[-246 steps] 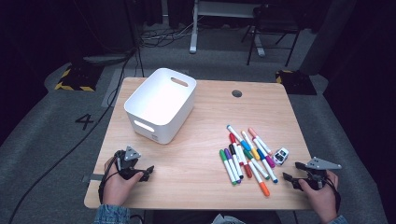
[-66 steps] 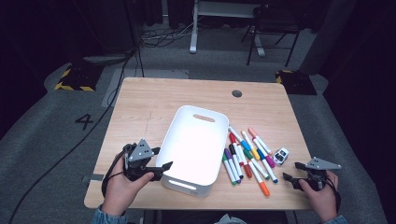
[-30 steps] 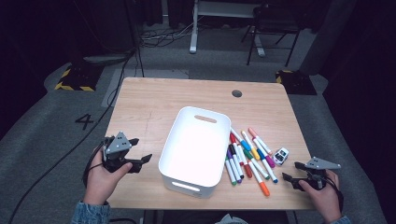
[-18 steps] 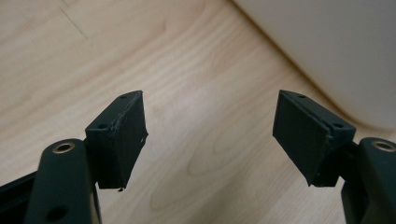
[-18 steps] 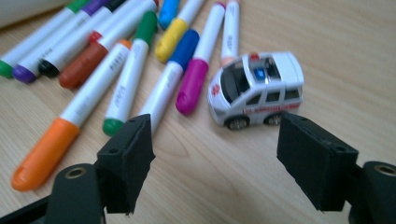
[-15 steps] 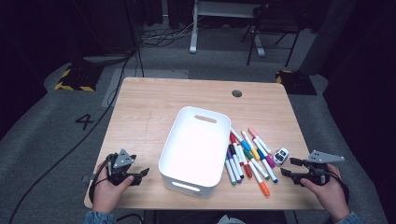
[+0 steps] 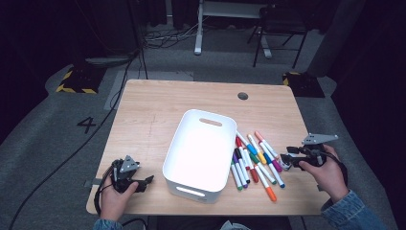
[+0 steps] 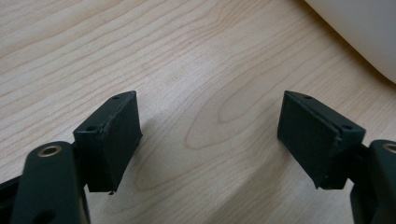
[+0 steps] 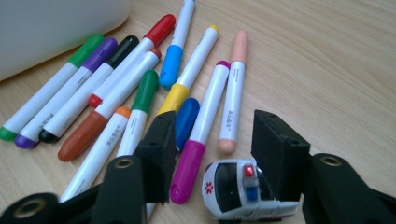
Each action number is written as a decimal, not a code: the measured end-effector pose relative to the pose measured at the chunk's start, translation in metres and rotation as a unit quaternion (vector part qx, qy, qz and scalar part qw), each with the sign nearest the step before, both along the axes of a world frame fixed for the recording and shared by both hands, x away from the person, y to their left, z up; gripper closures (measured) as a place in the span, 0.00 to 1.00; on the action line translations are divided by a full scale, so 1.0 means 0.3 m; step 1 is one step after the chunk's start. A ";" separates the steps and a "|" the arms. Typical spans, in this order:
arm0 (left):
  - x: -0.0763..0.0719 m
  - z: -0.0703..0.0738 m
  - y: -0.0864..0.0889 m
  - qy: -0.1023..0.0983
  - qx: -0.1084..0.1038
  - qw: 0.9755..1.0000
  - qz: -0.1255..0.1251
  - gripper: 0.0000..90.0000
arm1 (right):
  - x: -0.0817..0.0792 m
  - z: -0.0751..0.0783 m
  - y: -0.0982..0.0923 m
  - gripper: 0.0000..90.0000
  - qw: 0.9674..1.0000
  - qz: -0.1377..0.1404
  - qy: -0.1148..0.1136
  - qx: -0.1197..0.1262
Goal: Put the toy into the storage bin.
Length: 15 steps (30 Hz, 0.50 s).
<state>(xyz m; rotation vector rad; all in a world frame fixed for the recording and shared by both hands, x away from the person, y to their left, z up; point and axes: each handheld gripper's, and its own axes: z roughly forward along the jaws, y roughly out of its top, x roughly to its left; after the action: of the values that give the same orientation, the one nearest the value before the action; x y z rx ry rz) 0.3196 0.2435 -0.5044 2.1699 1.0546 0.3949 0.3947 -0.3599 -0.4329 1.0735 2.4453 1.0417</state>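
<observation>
A white bin (image 7: 201, 148) stands mid-table. Several coloured markers (image 7: 253, 160) lie in a loose row right of it, seen close in the right gripper view as markers (image 9: 140, 88). A small toy ambulance (image 7: 286, 165) sits at their right end. My right gripper (image 7: 287, 159) hovers over it; its jaws have just been closing. The ambulance (image 9: 247, 191) and a magenta-capped marker (image 9: 196, 154) lie between them, and the left pad stands clear of the toy. At the front left corner, my left gripper (image 7: 145, 181) rests low, its jaws just opened wider. My left gripper (image 8: 211, 102) has only bare wood between its pads.
The wooden table (image 7: 153, 110) has a round cable hole (image 7: 242, 96) at the back right. The bin's wall (image 8: 359, 32) shows off to the right of the left jaws. Grey floor, cables and chair legs lie beyond the far edge.
The left hand has sunk to the table's front left corner, away from the bin. The right hand has risen and moved left, toward the markers and over the toy ambulance.
</observation>
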 end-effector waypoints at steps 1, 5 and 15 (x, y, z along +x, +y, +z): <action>0.000 0.000 0.000 0.000 0.000 1.000 0.000 0.23 | 0.011 0.004 0.003 0.59 1.000 -0.001 0.004 -0.004; 0.000 0.000 0.000 0.000 0.000 1.000 0.000 0.23 | 0.056 0.010 0.011 0.60 1.000 -0.003 0.018 -0.017; 0.005 0.001 0.003 0.001 0.003 1.000 -0.005 0.23 | 0.152 -0.006 0.049 0.57 0.996 0.005 0.050 -0.070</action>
<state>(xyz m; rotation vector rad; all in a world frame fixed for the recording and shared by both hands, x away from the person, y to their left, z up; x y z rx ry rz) 0.3211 0.2443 -0.5040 2.1803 1.0456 0.3922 0.4404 -0.3451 -0.4349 1.0939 2.5618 0.8219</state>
